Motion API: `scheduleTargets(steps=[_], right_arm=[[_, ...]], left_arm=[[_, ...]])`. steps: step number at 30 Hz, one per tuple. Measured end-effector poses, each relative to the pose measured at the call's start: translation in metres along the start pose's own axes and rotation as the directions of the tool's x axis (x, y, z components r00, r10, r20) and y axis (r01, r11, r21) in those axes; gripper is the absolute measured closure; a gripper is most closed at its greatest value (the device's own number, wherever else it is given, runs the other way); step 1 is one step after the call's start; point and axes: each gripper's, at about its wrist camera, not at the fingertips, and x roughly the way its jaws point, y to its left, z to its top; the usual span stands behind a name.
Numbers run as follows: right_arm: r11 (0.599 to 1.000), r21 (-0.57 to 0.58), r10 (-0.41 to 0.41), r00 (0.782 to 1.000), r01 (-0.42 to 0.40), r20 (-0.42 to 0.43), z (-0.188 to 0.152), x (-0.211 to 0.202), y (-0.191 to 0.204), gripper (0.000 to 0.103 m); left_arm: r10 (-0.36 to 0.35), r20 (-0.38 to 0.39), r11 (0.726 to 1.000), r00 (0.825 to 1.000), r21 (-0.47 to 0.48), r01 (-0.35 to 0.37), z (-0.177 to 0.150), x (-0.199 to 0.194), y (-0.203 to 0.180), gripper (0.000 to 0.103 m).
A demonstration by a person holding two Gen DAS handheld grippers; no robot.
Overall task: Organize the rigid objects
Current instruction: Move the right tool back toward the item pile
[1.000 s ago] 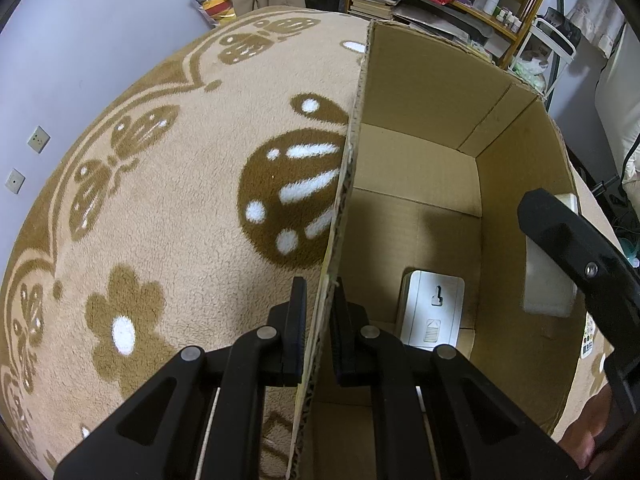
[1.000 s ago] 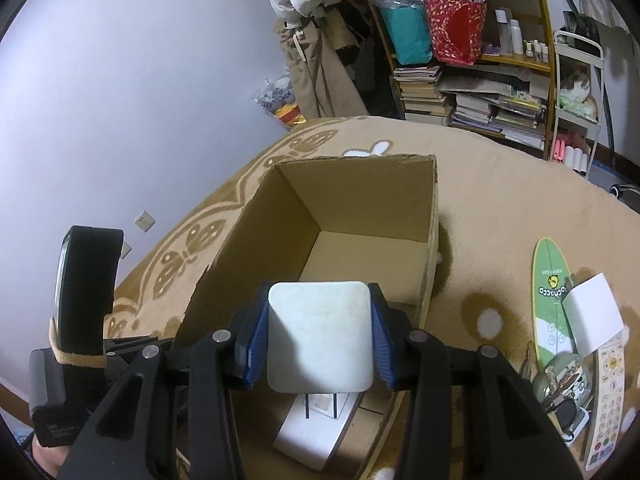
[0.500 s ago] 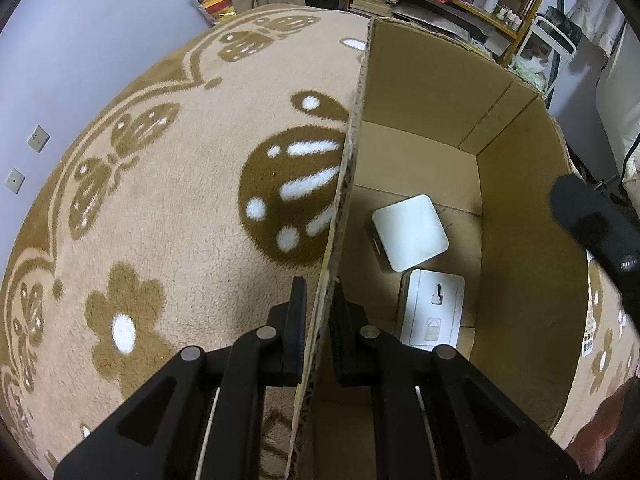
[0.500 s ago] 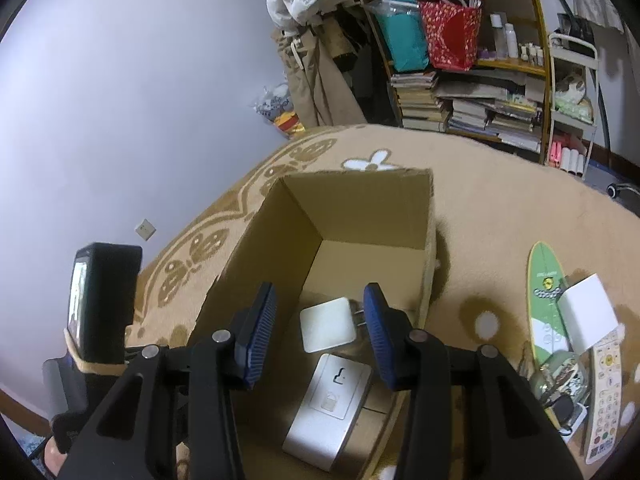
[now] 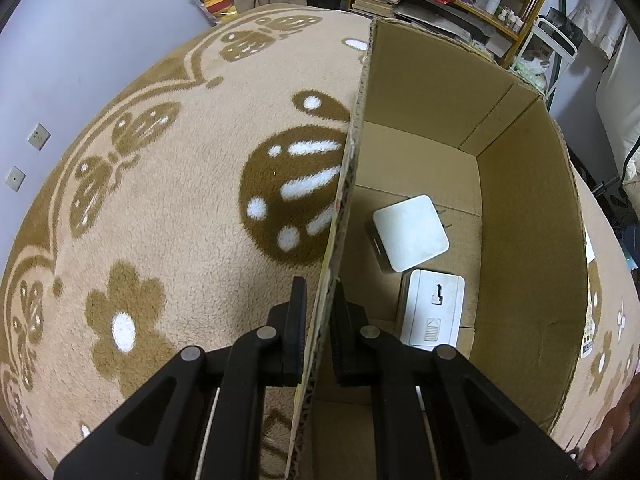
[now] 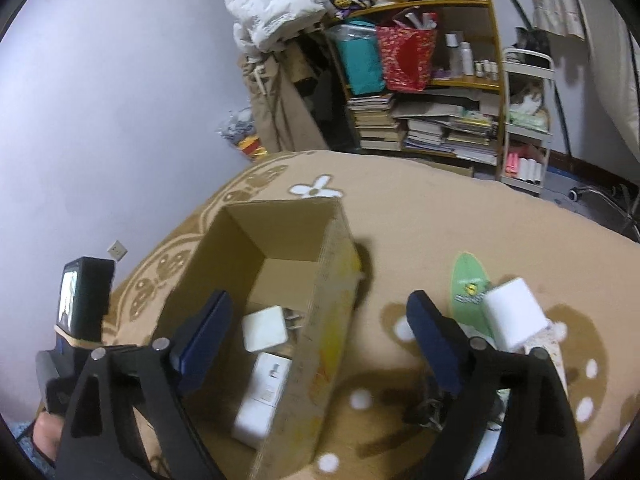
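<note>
An open cardboard box (image 5: 528,216) stands on the patterned carpet. Inside lie a white square charger (image 5: 410,238) with prongs and a white rectangular device (image 5: 434,306); both show in the right wrist view, the charger (image 6: 264,328) and the device (image 6: 262,396). My left gripper (image 5: 320,320) is shut on the box's left wall (image 5: 348,184). My right gripper (image 6: 320,340) is open and empty, high above the box's right wall (image 6: 320,340). A white block (image 6: 514,314) lies on a green board (image 6: 468,288) to the right of the box.
A pile of small items with keys (image 6: 432,412) lies on the carpet right of the box. Shelves with books and bags (image 6: 424,80) stand at the far wall. The left hand-held unit (image 6: 80,308) shows at the left.
My right gripper opened and dropped the white charger into the box, then rose and swung right with its jaws wide. The left gripper kept its hold on the box wall.
</note>
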Motion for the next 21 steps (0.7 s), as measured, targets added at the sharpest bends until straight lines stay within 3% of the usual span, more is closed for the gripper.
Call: scheduleTargets(steps=[6, 21], right_arm=[[0.998, 0.054, -0.041, 0.999, 0.042, -0.008, -0.013, -0.006, -0.03, 0.002], [0.976, 0.118, -0.178, 0.983, 0.182, -0.046, -0.055, -0.012, -0.079, 0.0]], left_arm=[[0.004, 0.0, 1.0, 1.0, 0.003, -0.004, 0.0, 0.0, -0.001, 0.093], [0.0, -0.002, 1.0, 1.0, -0.007, 0.0, 0.0, 0.001, 0.001, 0.091]])
